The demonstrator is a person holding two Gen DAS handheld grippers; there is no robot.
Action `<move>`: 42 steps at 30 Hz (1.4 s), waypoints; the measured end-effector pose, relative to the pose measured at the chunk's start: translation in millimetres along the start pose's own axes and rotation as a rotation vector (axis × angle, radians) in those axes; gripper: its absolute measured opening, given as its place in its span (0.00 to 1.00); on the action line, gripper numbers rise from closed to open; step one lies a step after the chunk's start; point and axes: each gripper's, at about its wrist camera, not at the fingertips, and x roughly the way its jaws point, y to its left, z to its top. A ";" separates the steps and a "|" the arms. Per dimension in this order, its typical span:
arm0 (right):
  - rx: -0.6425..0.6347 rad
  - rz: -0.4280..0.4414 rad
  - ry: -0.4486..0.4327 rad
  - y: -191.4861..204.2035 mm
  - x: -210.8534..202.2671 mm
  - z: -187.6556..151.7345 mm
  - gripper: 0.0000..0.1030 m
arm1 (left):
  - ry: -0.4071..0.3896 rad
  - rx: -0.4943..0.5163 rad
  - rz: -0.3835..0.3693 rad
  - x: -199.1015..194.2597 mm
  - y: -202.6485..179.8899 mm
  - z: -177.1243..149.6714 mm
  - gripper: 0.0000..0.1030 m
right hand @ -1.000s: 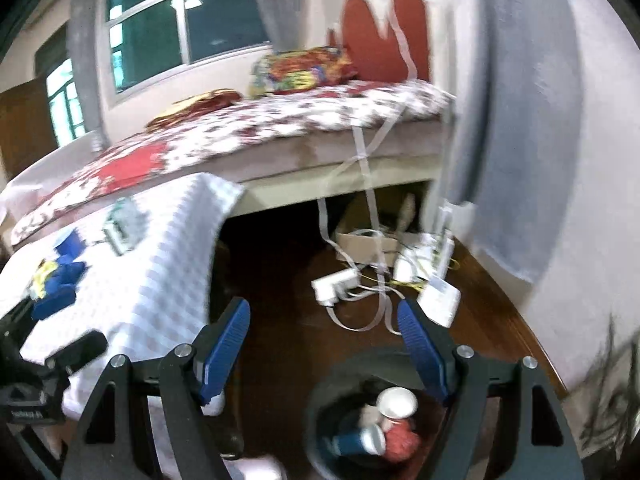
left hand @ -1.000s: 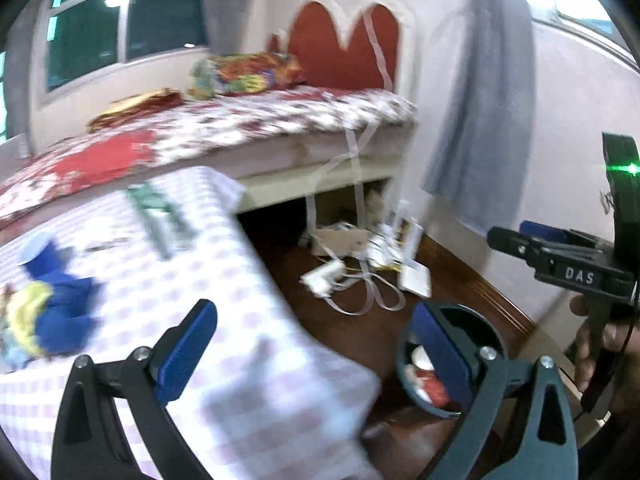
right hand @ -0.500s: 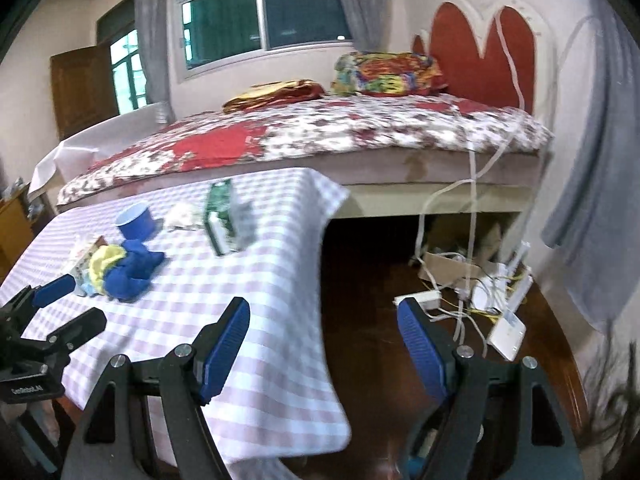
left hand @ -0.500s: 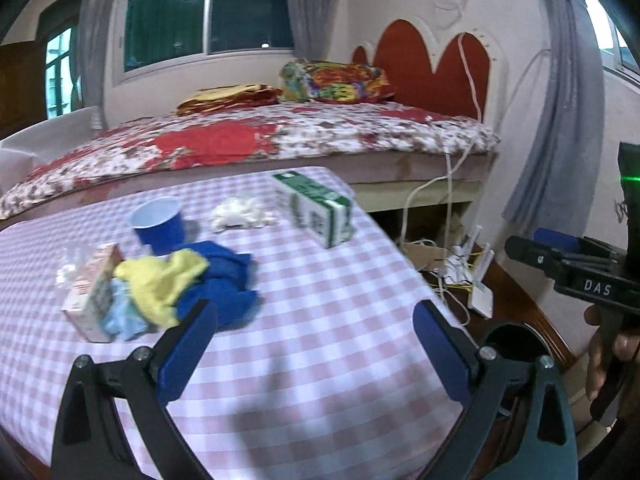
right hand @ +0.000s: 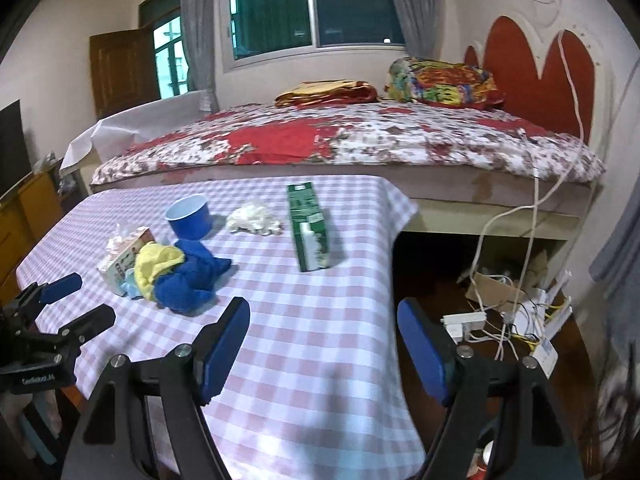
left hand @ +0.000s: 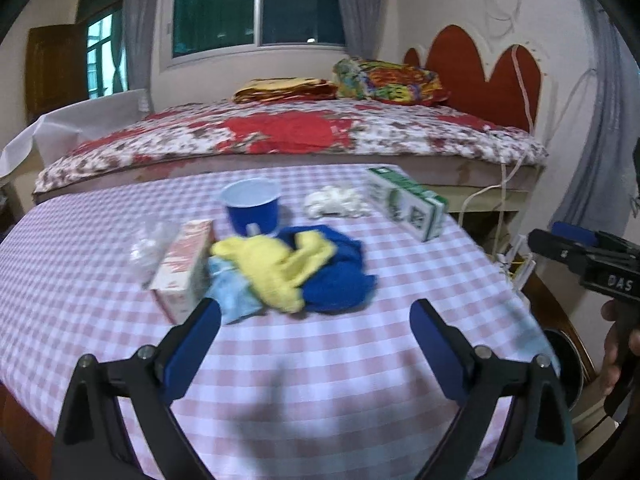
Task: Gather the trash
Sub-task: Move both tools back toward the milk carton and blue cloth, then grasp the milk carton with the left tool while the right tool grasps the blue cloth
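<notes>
On the checked tablecloth (left hand: 320, 360) lie a blue cup (left hand: 251, 209) (right hand: 189, 216), a crumpled white tissue (left hand: 335, 202) (right hand: 254, 219), a green-and-white carton (left hand: 406, 201) (right hand: 309, 227), a red-and-white box (left hand: 183, 266) (right hand: 125, 260) and yellow and blue cloths (left hand: 296, 270) (right hand: 176, 276). My left gripper (left hand: 315, 344) is open and empty above the table's near side, short of the cloths. My right gripper (right hand: 323, 344) is open and empty over the table's right edge, also showing in the left wrist view (left hand: 576, 246). The left gripper shows in the right wrist view (right hand: 76, 300).
A bed with a floral cover (right hand: 360, 140) stands behind the table. Right of the table the floor holds cables, a power strip (right hand: 464, 322) and a cardboard box (right hand: 496, 290). The dark bin's rim (left hand: 566, 354) shows low at the right, by the table corner.
Both grippers have swung left and up from the floor bin to face the table. The bin has dropped to the lower right edge. Both stay open and empty.
</notes>
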 end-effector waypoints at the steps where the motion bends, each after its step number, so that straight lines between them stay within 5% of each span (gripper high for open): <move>1: -0.007 0.007 0.001 4.6 2.1 1.3 0.76 | 0.001 -0.006 0.012 0.2 7.1 -0.6 0.92; 12: -0.041 0.081 0.008 51.1 28.6 18.5 0.76 | 0.021 -0.051 0.109 11.1 69.4 -2.7 0.89; 21: -0.110 0.146 0.091 96.4 69.6 12.1 0.75 | 0.053 -0.086 0.110 36.7 96.9 0.2 0.81; 42: -0.167 0.211 0.244 143.1 148.8 8.2 0.48 | 0.147 -0.129 0.049 88.7 110.6 3.6 0.57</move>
